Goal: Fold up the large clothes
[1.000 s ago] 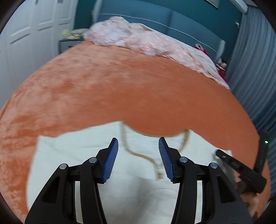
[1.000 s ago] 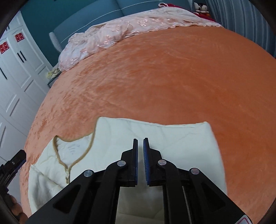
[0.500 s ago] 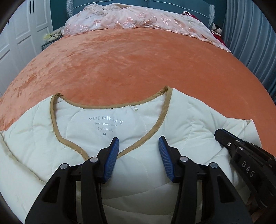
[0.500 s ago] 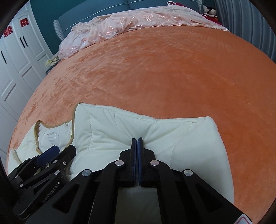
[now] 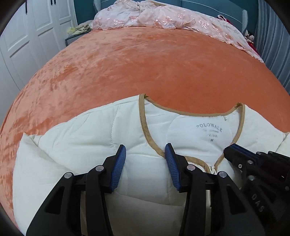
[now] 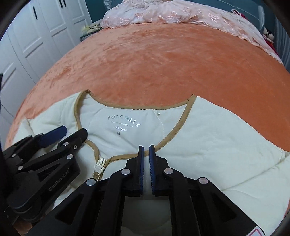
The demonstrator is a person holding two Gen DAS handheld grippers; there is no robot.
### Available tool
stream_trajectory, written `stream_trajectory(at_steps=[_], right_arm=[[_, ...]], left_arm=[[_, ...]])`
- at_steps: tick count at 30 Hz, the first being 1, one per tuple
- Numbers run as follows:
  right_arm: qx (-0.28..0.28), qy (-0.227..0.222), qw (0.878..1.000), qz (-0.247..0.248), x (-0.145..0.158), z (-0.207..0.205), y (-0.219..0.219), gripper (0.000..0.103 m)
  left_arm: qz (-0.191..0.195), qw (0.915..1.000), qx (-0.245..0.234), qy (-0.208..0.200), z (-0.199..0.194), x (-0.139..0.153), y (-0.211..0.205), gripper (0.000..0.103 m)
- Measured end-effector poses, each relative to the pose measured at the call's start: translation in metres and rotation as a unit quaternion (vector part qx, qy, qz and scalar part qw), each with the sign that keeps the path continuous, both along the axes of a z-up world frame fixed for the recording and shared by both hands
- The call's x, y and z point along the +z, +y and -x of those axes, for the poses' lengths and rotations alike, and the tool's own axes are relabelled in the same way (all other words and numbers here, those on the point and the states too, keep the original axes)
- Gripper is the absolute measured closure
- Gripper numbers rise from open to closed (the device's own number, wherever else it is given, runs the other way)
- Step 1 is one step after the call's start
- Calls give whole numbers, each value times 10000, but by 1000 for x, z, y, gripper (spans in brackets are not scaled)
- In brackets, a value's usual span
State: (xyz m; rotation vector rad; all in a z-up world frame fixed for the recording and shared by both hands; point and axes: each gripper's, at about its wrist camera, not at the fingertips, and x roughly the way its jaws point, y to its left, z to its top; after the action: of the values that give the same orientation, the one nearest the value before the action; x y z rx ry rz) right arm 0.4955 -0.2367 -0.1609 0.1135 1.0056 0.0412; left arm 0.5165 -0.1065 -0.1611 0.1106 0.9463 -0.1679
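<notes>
A cream quilted jacket (image 5: 87,138) lay on the near part of an orange bedspread (image 5: 154,63), its tan-trimmed neckline (image 6: 137,107) facing the far side of the bed and showing a printed POLOWALK label (image 6: 124,121) inside the back. Taking the neckline as the landmark: far to its left stood white wardrobe doors (image 5: 32,30). Nearer on that side, the jacket's left shoulder and a folded sleeve (image 5: 36,163) lay bunched on the spread. Just left of the neckline's lower V, the left gripper (image 5: 145,163) hung over the quilted front with its blue pads (image 5: 118,163) spread wide apart and nothing between them; the right pad sat close to the tan trim. At the bottom of the V lay the white zipper pull (image 6: 100,163). Just right of it, over the trim on the right front panel, the right gripper (image 6: 146,163) had its pads nearly together, a thin gap left between them and no cloth pinched there. Right of the neckline the jacket's other shoulder (image 6: 226,138) spread flat. Beyond the neckline, across the bare orange spread, a pink lace coverlet (image 5: 163,18) lay heaped against a teal headboard (image 5: 208,5).
</notes>
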Motion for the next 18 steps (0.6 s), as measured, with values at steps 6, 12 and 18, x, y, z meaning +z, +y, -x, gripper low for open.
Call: stream_trajectory(at_steps=[6,12,18], right_arm=[[-170,-187,9996,83,-12,-2,1,103],[-233,-283,9993,54,-14,0,0,103],[-299,-419,9986,-111,-15,0,-4,103]], left_arm=[[-149,9994,47,-307,4,-9,-3,58],[-128,9990,60,-417,3,-11,-3,57],[-200,9985,107,-490,2,-13,-5,56]])
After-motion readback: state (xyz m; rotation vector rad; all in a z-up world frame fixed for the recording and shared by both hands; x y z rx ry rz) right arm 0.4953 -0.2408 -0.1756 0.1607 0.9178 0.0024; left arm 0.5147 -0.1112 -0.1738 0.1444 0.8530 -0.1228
